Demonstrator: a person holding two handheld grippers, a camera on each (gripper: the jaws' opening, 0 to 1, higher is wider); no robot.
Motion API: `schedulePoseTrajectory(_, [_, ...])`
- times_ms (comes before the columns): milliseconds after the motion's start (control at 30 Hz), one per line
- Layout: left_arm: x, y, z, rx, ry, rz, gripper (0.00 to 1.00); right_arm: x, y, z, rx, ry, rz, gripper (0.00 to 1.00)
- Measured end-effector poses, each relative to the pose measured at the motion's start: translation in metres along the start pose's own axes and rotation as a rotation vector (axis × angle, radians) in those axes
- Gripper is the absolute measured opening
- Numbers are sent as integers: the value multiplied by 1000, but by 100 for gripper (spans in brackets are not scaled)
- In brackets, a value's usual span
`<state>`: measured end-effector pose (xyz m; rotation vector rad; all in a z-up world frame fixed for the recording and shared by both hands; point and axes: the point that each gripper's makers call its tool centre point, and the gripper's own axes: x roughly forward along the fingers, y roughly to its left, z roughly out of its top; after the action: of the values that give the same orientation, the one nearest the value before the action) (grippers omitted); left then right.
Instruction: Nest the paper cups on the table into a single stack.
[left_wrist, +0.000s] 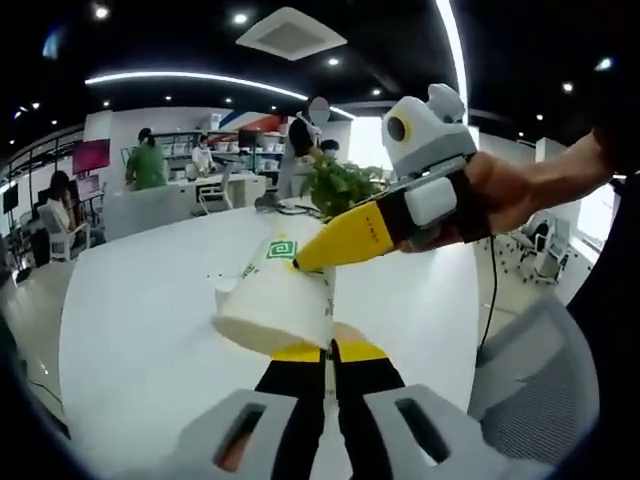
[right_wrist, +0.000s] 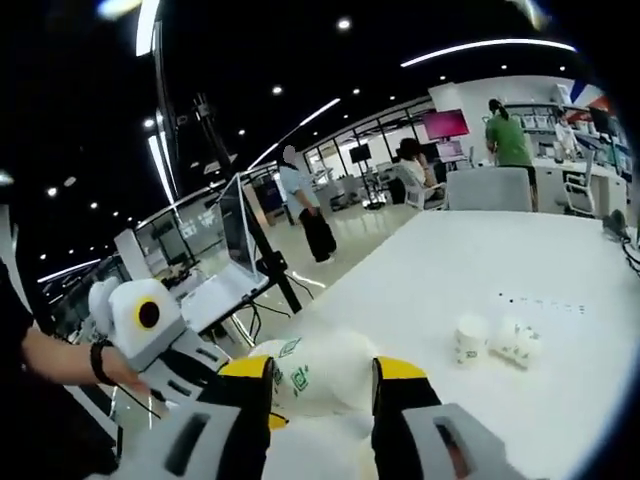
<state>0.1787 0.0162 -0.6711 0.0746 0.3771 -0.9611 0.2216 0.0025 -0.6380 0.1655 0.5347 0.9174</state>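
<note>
In the left gripper view, my left gripper (left_wrist: 330, 350) is shut on the wide end of a white paper cup (left_wrist: 272, 312) that lies tilted above the white table (left_wrist: 140, 300). A second cup with a green logo (left_wrist: 275, 252) sits against its far end, and my right gripper (left_wrist: 305, 262) reaches in from the right onto it. In the right gripper view, my right gripper (right_wrist: 325, 372) holds that logo cup (right_wrist: 318, 378) between its yellow-tipped jaws, with the left gripper's white body (right_wrist: 160, 340) at the left. Loose cups (right_wrist: 470, 338) (right_wrist: 517, 340) rest on the table (right_wrist: 480, 270). One small cup (left_wrist: 226, 291) stands beyond the held pair.
A grey mesh chair (left_wrist: 540, 390) stands at the table's near right edge. A potted plant (left_wrist: 340, 185) is at the table's far end. A laptop on a stand (right_wrist: 235, 235) is off the table's left side. People and desks are far behind.
</note>
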Motion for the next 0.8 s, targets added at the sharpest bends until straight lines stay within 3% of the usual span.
schedulePoseTrajectory(167, [0, 2, 7, -23, -29, 14, 12, -2, 13, -7, 13, 9, 23, 33])
schedulePoseTrajectory(567, [4, -11, 11, -32, -33, 12, 13, -3, 27, -12, 78, 4, 57, 30])
schedulePoseTrajectory(733, [7, -8, -2, -31, 10, 19, 9, -3, 27, -16, 80, 7, 53, 30])
schedulePoseTrajectory(800, [4, -7, -13, -13, 45, 34, 12, -5, 23, -17, 88, 3, 48, 30])
